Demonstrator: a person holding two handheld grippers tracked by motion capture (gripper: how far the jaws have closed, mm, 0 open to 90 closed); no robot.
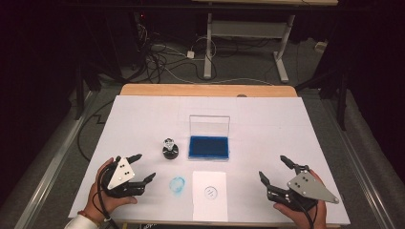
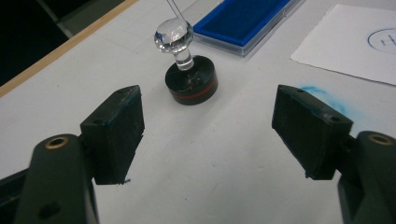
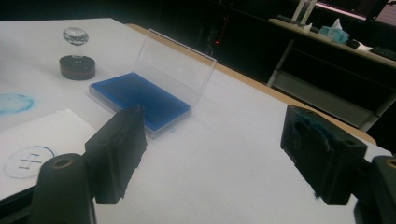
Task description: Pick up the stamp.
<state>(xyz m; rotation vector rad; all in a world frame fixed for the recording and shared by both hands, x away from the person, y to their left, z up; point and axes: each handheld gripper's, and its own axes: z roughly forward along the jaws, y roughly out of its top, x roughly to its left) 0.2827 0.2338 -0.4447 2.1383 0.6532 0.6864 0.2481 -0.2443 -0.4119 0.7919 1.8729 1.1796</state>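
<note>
We held the left claw [image 1: 144,168] and right claw [image 1: 272,169] spread, empty, near the stamp [image 1: 170,148] and ink pad [image 1: 208,147].

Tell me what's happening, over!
Left gripper and right gripper: jaws open, empty. Black round stamp with clear knob stands untouched beside open blue ink pad. Nothing in the way.
</note>
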